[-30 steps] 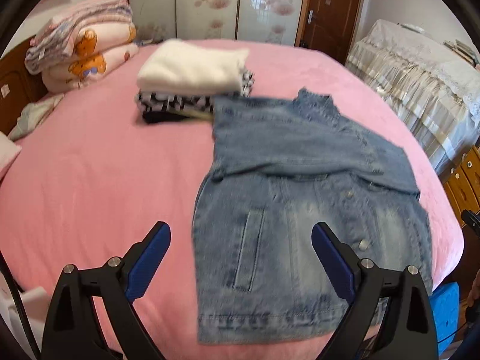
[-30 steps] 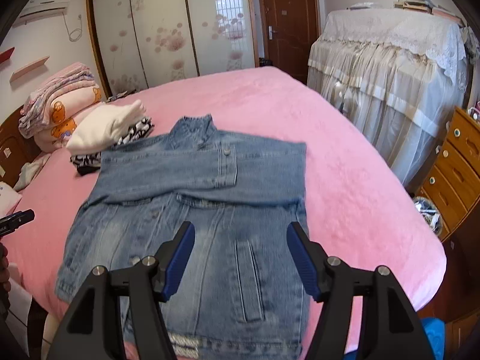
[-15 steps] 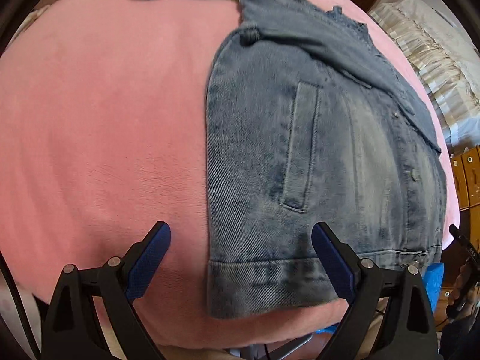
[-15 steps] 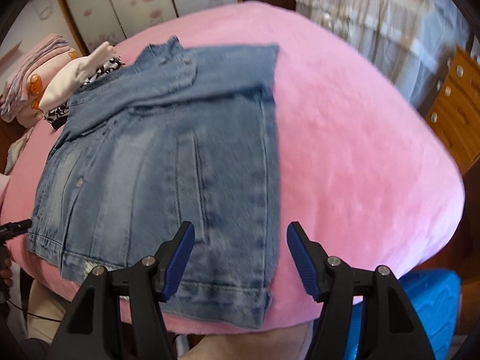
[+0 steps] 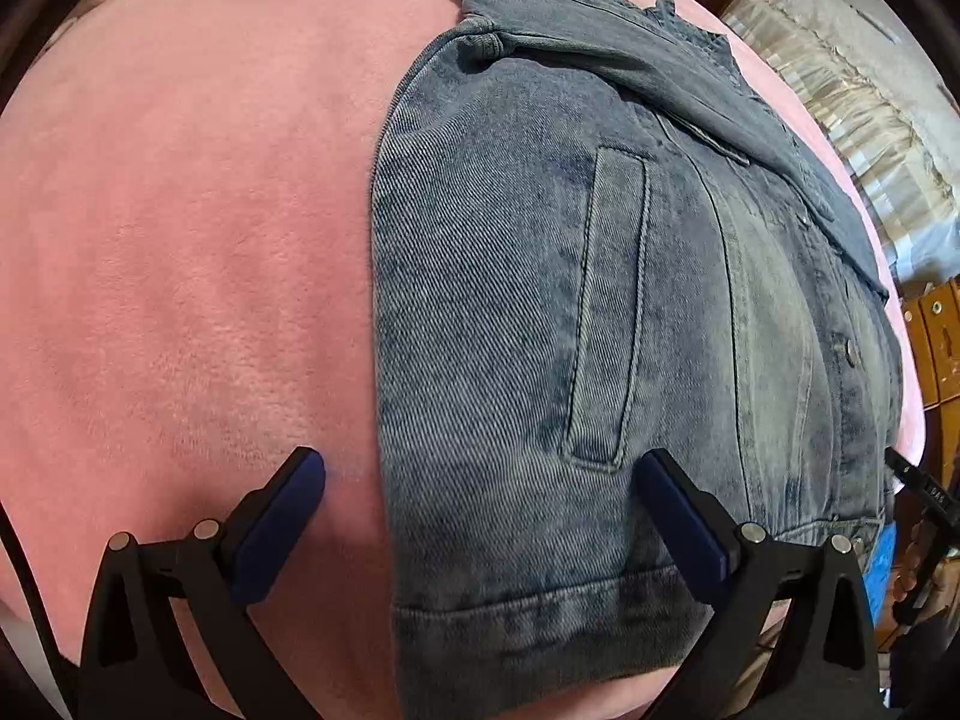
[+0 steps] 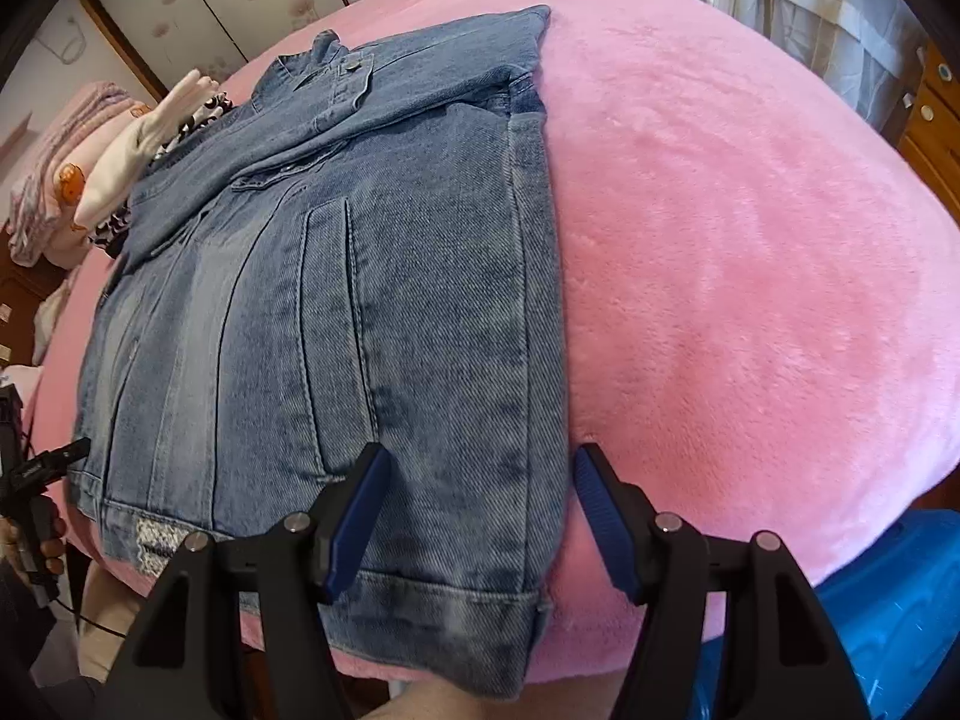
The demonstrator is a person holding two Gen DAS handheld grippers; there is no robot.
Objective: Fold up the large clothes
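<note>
While both claws gape over denim jacket [image 5: 540, 312], hem corners hidden.

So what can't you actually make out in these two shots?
- Denim jacket hem, left wrist view: the lower edge and the left gripper cut off the near corner.
- Folded clothes, right wrist view: half hidden behind the jacket's collar.
- Wooden drawers, right wrist view: cut by the lens rim.
- Both sleeves: tucked across the chest, ends unclear.

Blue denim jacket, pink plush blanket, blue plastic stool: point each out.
blue denim jacket [image 5: 540, 312], left wrist view, front panel.
pink plush blanket [image 6: 750, 252], right wrist view, bare area.
blue plastic stool [image 6: 888, 612], right wrist view, top.
</note>
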